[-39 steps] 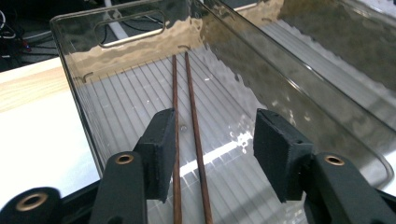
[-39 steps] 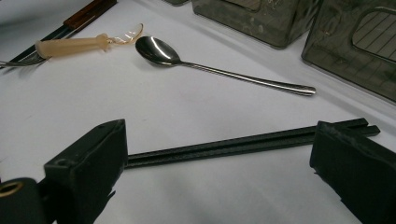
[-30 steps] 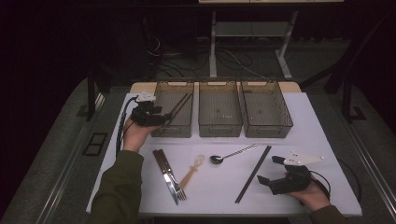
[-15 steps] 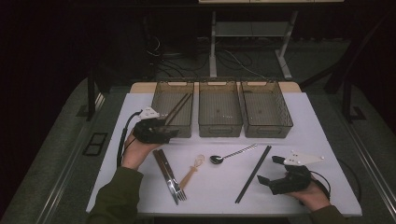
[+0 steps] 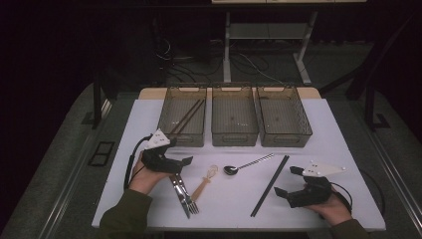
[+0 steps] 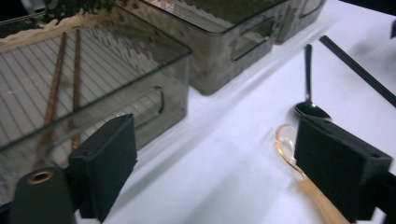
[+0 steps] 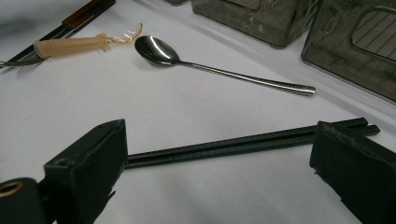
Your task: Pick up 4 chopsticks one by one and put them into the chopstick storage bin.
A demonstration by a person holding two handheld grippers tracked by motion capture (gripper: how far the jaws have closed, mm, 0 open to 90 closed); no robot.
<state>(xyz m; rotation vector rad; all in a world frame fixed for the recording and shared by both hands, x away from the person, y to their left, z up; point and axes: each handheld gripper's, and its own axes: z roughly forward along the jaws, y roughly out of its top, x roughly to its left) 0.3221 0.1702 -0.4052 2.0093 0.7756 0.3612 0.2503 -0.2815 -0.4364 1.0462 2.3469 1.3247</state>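
The clear amber plastic spoon (image 6: pixel 299 172) lies flat on the white surface (image 6: pixel 224 154) just beside the left gripper (image 6: pixel 233 172), bowl away from it. The black chopsticks (image 7: pixel 243 142) lie side by side, just ahead of the right gripper (image 7: pixel 219 172).

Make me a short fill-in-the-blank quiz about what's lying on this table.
1. The brown chopsticks lie in the ____ bin.
2. The number of bins in the row is ____.
3. The left claw is ____, holding nothing.
4. The black chopsticks lie on the table just ahead of the ____ claw.

Missing words: left; three; open; right
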